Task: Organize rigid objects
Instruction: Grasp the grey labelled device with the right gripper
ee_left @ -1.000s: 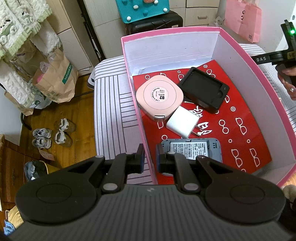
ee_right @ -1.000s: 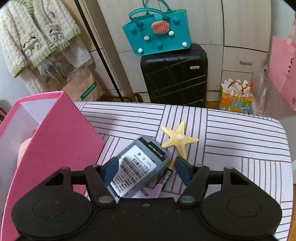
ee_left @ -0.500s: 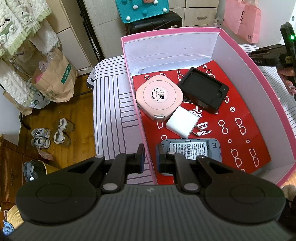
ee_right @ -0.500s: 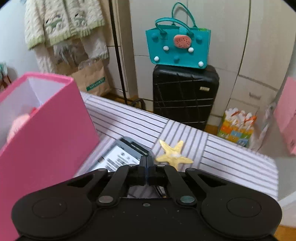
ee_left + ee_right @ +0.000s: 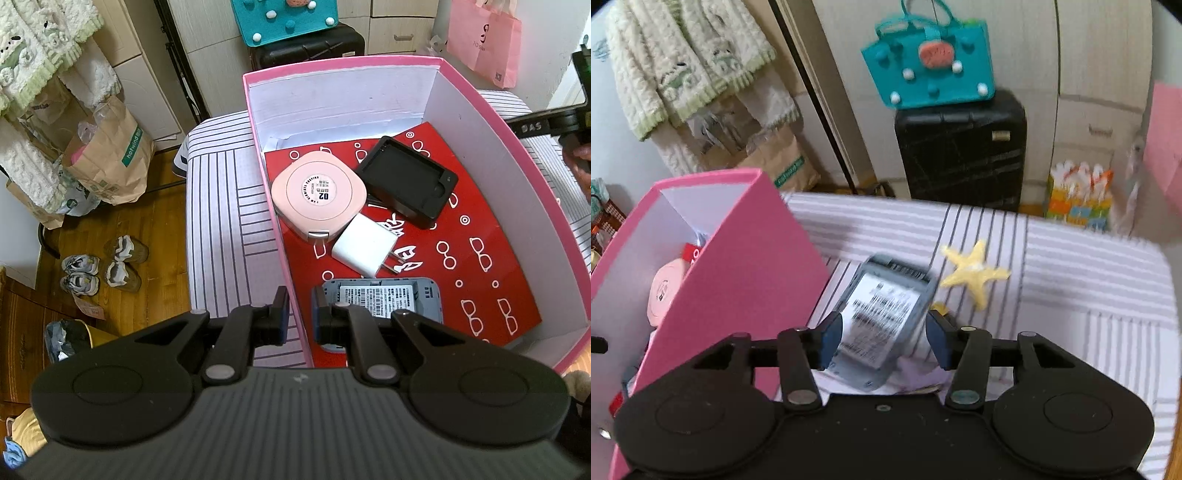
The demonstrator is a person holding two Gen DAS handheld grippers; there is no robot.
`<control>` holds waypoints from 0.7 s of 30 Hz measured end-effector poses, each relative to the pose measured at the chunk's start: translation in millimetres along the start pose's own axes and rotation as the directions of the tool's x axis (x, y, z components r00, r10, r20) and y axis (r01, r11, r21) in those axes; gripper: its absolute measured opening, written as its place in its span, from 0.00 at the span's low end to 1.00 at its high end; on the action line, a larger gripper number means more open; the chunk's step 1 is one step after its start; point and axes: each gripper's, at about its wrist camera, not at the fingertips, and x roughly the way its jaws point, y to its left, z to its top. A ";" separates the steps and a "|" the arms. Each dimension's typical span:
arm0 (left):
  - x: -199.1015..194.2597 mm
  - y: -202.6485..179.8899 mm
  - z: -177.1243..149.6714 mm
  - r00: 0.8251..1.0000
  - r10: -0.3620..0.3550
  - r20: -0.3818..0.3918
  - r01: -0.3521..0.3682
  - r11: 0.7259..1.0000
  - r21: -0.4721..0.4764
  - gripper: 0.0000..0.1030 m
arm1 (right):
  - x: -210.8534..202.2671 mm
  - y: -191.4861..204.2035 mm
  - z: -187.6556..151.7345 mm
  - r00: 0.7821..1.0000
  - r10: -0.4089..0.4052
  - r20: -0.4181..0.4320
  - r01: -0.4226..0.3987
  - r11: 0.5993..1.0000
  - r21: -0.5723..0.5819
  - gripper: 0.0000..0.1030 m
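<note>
My left gripper (image 5: 298, 314) is shut on the near left wall of the pink box (image 5: 369, 62). Inside, on the red lining, lie a pink rounded case (image 5: 319, 194), a black charging cradle (image 5: 406, 181), a white plug adapter (image 5: 364, 249) and a grey labelled device (image 5: 388, 295). In the right wrist view my right gripper (image 5: 884, 336) hangs over the striped tabletop (image 5: 1071, 295) beside the box (image 5: 746, 266). Its jaws are opening, and a second grey labelled device (image 5: 886, 314) lies between the pads with small gaps at both sides.
A yellow starfish (image 5: 975, 271) lies just beyond the grey device, and a battery tip (image 5: 938, 306) shows at its right edge. A black suitcase (image 5: 960, 147) with a teal bag (image 5: 931, 70) stands behind the table. Paper bags and shoes (image 5: 103, 266) sit on the floor at left.
The right gripper had the grey device between open fingers, then stood shut with the device ahead of its tips, and now is open around it again. The left gripper kept its hold.
</note>
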 end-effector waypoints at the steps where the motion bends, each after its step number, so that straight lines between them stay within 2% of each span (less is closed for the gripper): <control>1: 0.0 0.4 0.0 1.000 0.000 0.000 0.000 1.000 0.000 0.10 | 3.3 1.3 -0.2 1.000 -0.008 -0.007 0.008 0.999 0.031 0.56; 5: 0.2 0.0 0.0 1.000 -0.003 0.002 0.003 1.000 -0.001 0.10 | 16.9 3.5 2.0 0.999 -0.040 -0.021 0.042 0.994 0.105 0.67; 12: 2.5 7.2 5.4 1.000 -0.022 0.016 0.023 1.000 -0.019 0.09 | 27.4 17.8 8.8 0.993 -0.118 -0.009 0.118 0.993 0.029 0.71; 18: 3.4 6.0 5.7 1.000 -0.025 0.016 0.025 1.000 -0.006 0.09 | 22.5 17.6 3.3 0.997 -0.074 0.003 0.074 0.994 -0.080 0.73; 21: 3.5 5.6 5.3 0.999 -0.027 0.018 0.028 1.000 -0.010 0.09 | 17.2 16.7 -1.3 0.999 -0.043 -0.003 0.042 0.990 -0.132 0.69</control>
